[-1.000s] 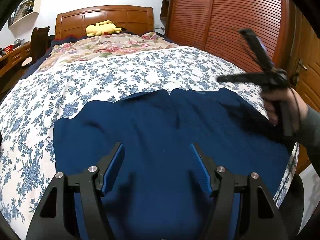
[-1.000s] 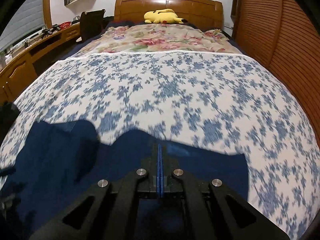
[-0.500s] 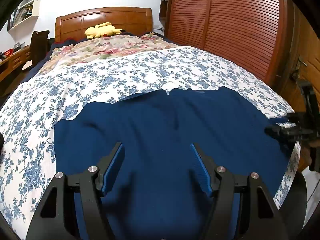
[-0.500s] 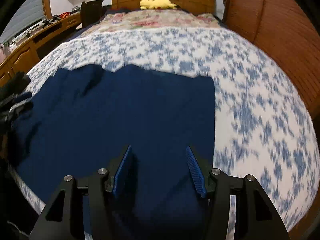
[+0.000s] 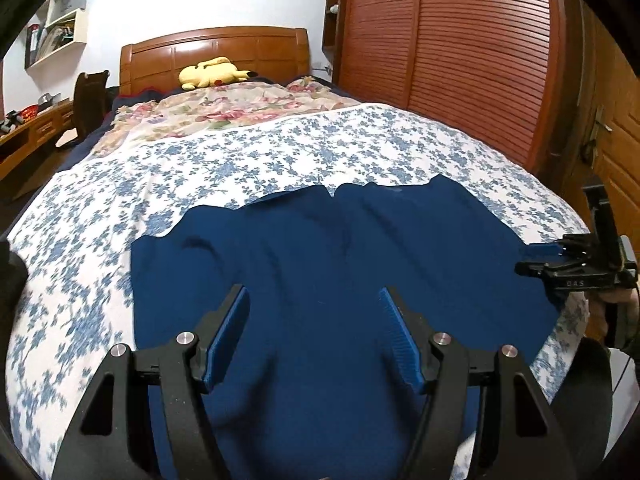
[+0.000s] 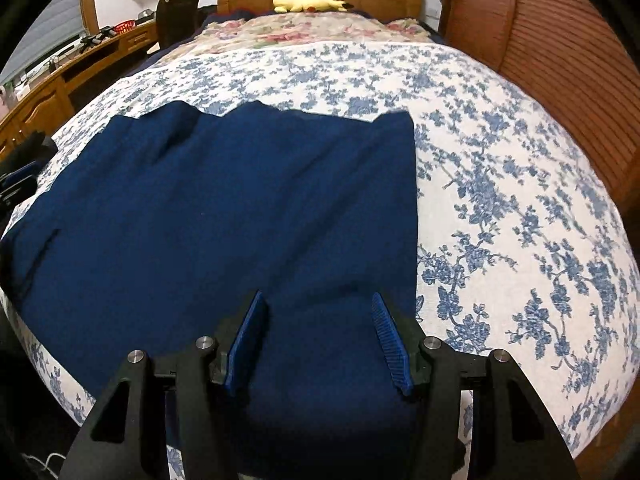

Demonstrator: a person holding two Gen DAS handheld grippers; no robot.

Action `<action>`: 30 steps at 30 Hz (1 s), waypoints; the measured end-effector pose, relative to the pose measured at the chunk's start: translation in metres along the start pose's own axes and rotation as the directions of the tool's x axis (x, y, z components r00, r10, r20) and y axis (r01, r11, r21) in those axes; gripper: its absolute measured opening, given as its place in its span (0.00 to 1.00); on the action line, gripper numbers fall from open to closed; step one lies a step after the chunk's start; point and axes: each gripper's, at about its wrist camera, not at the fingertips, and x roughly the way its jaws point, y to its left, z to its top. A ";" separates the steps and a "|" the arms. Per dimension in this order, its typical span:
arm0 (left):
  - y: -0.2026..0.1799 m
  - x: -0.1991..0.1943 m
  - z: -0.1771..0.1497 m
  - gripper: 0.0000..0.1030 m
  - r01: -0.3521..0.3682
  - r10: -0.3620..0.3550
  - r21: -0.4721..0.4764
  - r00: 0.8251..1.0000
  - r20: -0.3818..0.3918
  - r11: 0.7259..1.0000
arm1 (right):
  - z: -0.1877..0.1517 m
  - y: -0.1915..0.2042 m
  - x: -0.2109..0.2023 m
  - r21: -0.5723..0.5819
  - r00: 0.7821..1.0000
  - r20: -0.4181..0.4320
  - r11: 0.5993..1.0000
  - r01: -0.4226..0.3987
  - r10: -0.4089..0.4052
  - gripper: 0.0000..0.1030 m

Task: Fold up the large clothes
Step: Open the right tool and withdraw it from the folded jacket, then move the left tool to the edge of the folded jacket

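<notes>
Bed [image 5: 320, 152] with blue-floral cover fills both views; wooden headboard [image 5: 216, 52] at its far end. Dark blue garment [image 5: 340, 272] lies spread flat across the near end of the bed, far edge uneven, shallow creases toward its left side. Yellow plush toy [image 5: 212, 74] rests against the headboard. Left gripper [image 5: 316, 336] hovers over the garment's near part, jaws spread wide, nothing between them. Right gripper [image 6: 318, 338] likewise agape and empty, over the garment's near right edge.
</notes>
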 end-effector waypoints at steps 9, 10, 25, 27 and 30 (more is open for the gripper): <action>0.007 -0.051 -0.030 0.66 -0.102 0.102 -0.019 0.994 -0.035 0.995 | -0.022 0.008 -0.023 -0.033 0.997 0.076 0.999 -0.009 0.012 0.56; 0.009 -0.053 -0.033 0.66 -0.110 0.109 -0.021 0.993 -0.041 0.994 | -0.021 0.007 -0.024 -0.034 0.997 0.079 0.999 -0.016 0.019 0.56; 0.046 -0.053 -0.076 0.66 -0.228 0.205 -0.094 0.957 -0.206 0.969 | -0.017 0.035 0.002 -0.198 0.985 0.091 0.972 -0.127 0.147 0.57; 0.050 -0.054 -0.083 0.66 -0.232 0.207 -0.092 0.953 -0.220 0.968 | -0.018 0.035 0.008 -0.194 0.985 0.087 0.972 -0.129 0.149 0.57; 0.053 -0.055 -0.088 0.66 -0.217 0.186 -0.120 0.955 -0.229 0.969 | -0.013 0.037 0.007 -0.210 0.988 0.071 0.970 -0.122 0.139 0.58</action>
